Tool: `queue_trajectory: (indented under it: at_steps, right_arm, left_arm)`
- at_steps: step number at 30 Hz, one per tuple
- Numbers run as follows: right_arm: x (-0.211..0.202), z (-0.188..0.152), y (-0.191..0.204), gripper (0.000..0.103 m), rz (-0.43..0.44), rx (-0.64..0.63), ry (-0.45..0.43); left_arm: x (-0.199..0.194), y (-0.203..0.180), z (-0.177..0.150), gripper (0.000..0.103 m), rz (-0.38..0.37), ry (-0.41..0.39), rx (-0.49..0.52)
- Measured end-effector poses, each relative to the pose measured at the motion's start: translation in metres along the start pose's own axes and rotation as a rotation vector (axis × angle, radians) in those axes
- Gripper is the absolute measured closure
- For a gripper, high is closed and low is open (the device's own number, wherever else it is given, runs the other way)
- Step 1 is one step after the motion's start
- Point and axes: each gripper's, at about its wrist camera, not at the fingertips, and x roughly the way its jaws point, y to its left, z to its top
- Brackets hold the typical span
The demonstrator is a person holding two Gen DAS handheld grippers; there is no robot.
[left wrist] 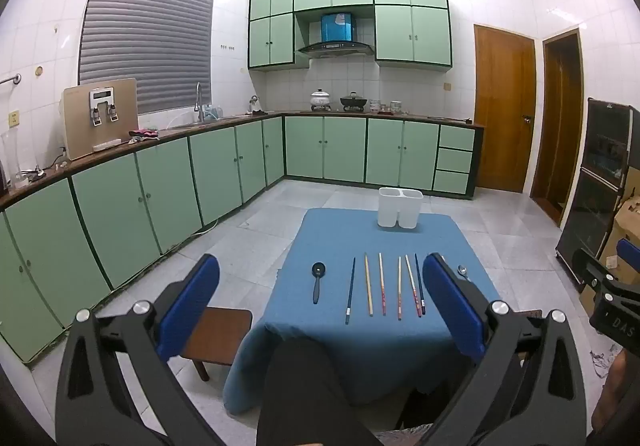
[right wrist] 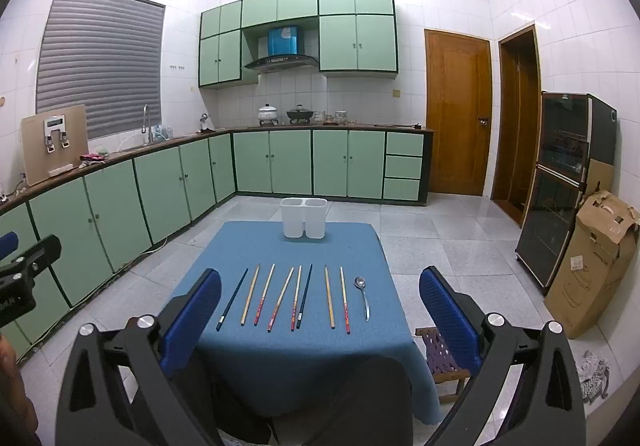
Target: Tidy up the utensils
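Both the left claw [left wrist: 320, 298] and right claw [right wrist: 320, 302] hang spread and empty at lower frame, chopsticks [right wrist: 280, 298] rowed on the bench [right wrist: 240, 350] for sorting into the white holder [right wrist: 303, 223] at centre

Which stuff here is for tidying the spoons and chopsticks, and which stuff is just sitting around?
For the job: black spoon, metal spoon, the row of chopsticks, white two-part holder, all on the blue tablecloth.

Just sitting around: cardboard box, small wooden stool, pots on the stove, water dispenser.
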Motion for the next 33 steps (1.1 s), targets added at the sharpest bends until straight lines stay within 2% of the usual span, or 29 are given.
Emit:
queue_trajectory:
  at_steps: [33]
  right_arm:
    - [-0.0009, 0.0041, -0.0023, 0.006, 0.003, -0.001, 0.0]
  left_arm:
    - [0.0026, -0.0006, -0.0022, 0.005, 0.0, 0.004, 0.011]
